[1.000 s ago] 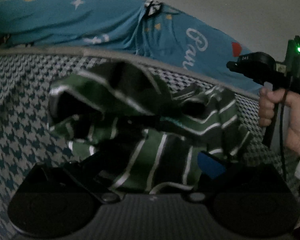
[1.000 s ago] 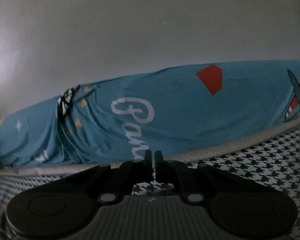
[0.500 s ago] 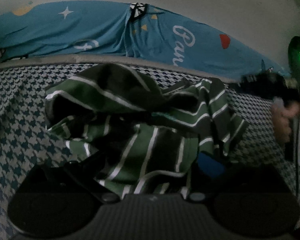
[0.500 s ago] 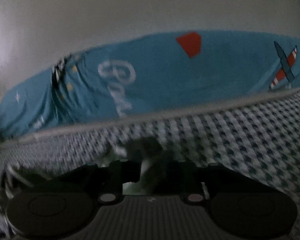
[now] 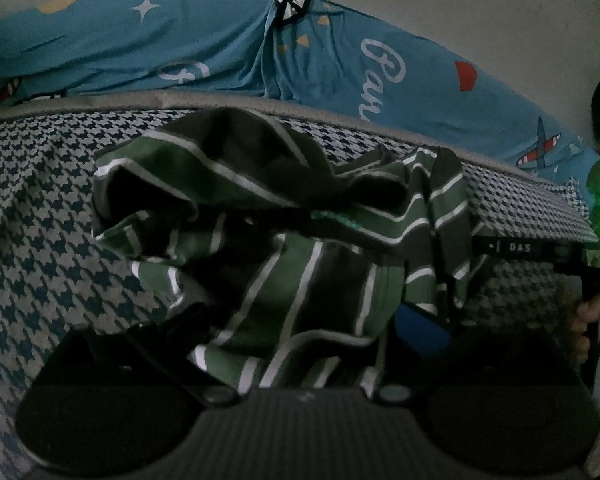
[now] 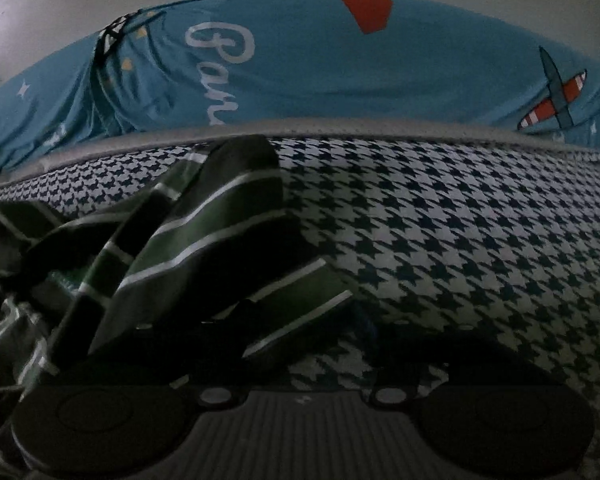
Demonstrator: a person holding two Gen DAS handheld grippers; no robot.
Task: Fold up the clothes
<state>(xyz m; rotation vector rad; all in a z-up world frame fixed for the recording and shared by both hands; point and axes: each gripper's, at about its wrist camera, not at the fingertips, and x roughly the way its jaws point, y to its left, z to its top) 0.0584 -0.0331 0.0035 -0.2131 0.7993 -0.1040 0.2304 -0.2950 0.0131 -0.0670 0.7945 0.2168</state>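
A green shirt with white stripes (image 5: 300, 248) lies crumpled on the houndstooth bed cover (image 5: 52, 248). My left gripper (image 5: 300, 316) is open at the shirt's near edge. Its fingers are spread wide and loose cloth bulges between them. In the left wrist view my right gripper (image 5: 499, 247) reaches in from the right and meets the shirt's right edge. In the right wrist view the shirt (image 6: 204, 240) fills the left side. The right gripper (image 6: 303, 320) is open there. Striped cloth covers its left finger, and its right finger rests over bare cover.
A blue printed sheet (image 6: 339, 68) with white lettering and a plane motif runs along the far side of the bed, under a pale wall. A hand (image 5: 587, 320) holds the right gripper's handle. Bare houndstooth cover (image 6: 479, 240) stretches right of the shirt.
The right gripper was shut and aimed up at the blue sheet. It has dropped to the shirt's right edge and opened. The left gripper stayed open at the near edge.
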